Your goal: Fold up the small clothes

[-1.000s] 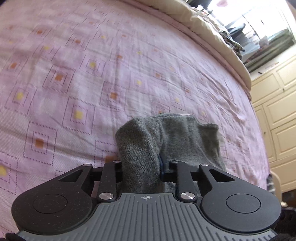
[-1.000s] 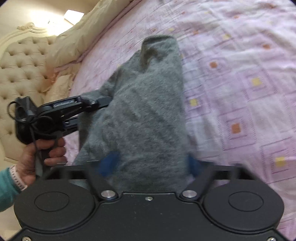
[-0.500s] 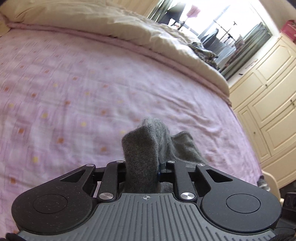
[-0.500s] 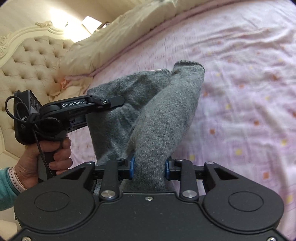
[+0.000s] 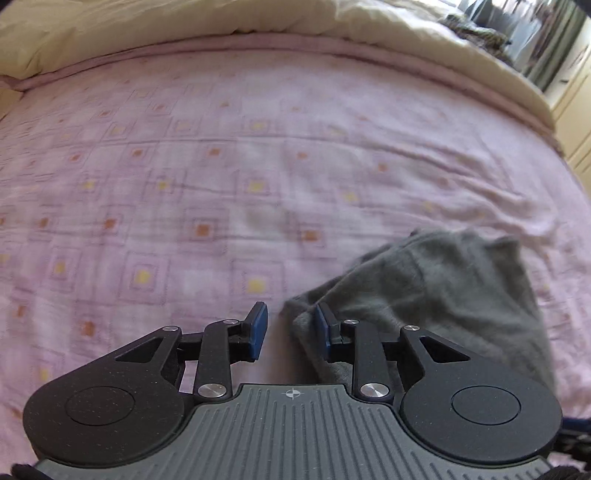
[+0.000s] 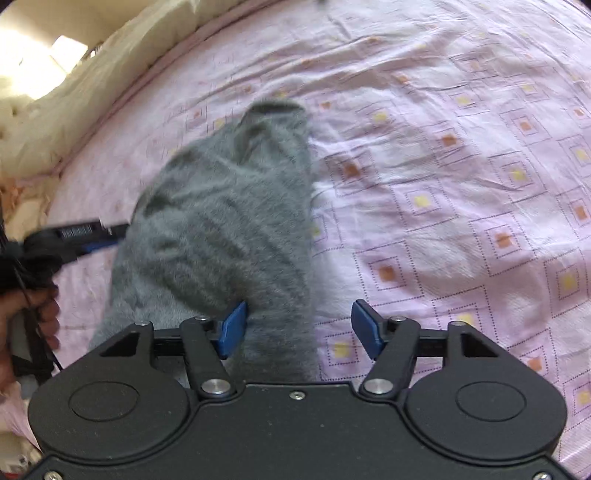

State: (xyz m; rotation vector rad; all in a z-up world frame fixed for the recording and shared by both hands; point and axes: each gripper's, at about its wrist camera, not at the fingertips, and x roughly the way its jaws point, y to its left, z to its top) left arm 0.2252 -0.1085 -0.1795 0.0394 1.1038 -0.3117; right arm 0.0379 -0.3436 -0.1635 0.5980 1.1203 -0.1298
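A small grey knitted garment [image 6: 225,236] lies bunched on the pink patterned bedsheet [image 6: 461,184]. In the left wrist view the grey garment [image 5: 443,291] lies at the lower right, its near edge against the right blue pad. My left gripper [image 5: 290,326] is open with only sheet between its fingers. My right gripper [image 6: 299,328] is open wide; the garment's near end lies against the left blue pad and part way into the gap. In the right wrist view the left gripper [image 6: 99,236] is at the garment's left edge, held by a hand [image 6: 26,321].
A cream duvet [image 5: 258,22] is rolled along the far side of the bed. A cream tufted headboard [image 6: 22,122] stands at the left. Cream cupboard doors [image 5: 580,122] stand past the bed's right edge. Bare pink sheet [image 5: 147,184] spreads left of the garment.
Both grippers were shut on the grey garment and held it up. Now both are open and the garment has dropped onto the sheet. The left gripper has shifted left of it.
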